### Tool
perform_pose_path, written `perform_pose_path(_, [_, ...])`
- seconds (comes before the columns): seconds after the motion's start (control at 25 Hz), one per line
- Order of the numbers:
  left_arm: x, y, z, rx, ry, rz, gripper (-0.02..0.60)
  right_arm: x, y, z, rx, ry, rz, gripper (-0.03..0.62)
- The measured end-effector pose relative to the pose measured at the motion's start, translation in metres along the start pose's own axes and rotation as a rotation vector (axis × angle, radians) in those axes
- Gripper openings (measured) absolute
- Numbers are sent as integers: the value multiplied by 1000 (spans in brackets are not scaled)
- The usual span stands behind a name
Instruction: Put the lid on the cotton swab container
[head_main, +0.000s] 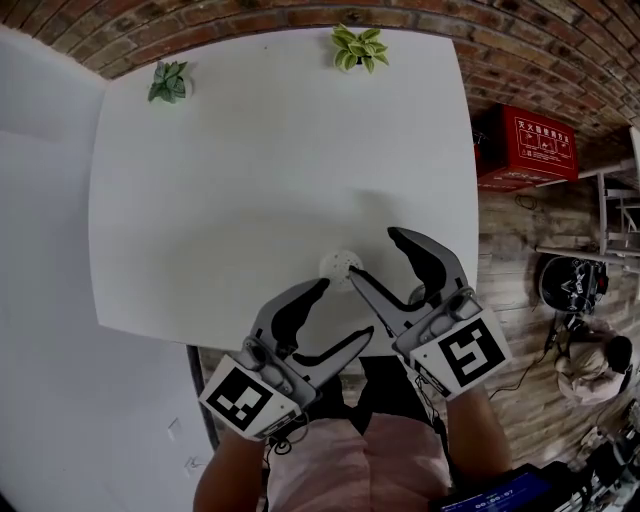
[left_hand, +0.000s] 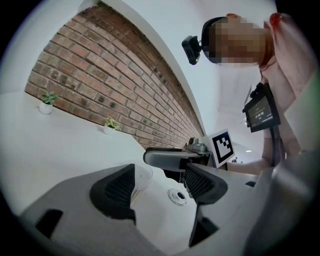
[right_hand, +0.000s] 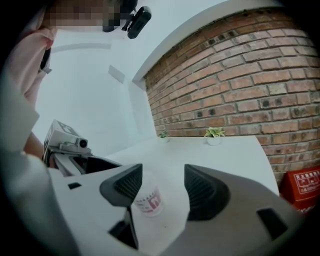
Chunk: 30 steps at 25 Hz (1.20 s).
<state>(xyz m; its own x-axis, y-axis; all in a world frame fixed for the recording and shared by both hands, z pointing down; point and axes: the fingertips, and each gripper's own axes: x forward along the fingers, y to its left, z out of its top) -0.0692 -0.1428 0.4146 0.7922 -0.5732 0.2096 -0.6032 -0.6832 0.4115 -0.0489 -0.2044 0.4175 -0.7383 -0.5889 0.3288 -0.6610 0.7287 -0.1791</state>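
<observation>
The cotton swab container (head_main: 340, 265) stands upright on the white table (head_main: 250, 180) near its front edge, a small clear tub with a red-printed label (right_hand: 148, 200). In the left gripper view it (left_hand: 141, 179) is partly hidden behind one jaw. A small round lid (left_hand: 176, 196) lies flat on the table beside it; the head view does not show it. My left gripper (head_main: 348, 308) is open and empty, just in front of the container. My right gripper (head_main: 371, 252) is open too, its jaws on either side of the container (right_hand: 148, 200) without touching it.
Two small potted plants (head_main: 168, 82) (head_main: 359, 47) stand at the table's far edge against a brick wall. A red box (head_main: 525, 147) sits on the floor to the right. The table's front edge runs just under both grippers.
</observation>
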Motion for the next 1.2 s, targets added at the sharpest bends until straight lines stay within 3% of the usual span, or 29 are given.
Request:
perform_pose_path(0.28, [-2,-2,2,-72,23,12,327,2,-2,-11,19,24,-11,265])
perform_pose_path(0.44, [-5,1,4,-52,11,15,327,1,1,-12,45,45,-13,265])
perform_pose_path(0.6, [-5,2,3,-43,8,15,328,3,-3,-14,-6,22,-14,265])
perform_pose_path(0.84, [-8,4,9,-10,-11,26,328,-3,-7,2,26,-40,-21,265])
perform_pose_path(1.2, [-33,-10,91,135,-173,161,321,-43,-5,79,-47,-171,-53,258])
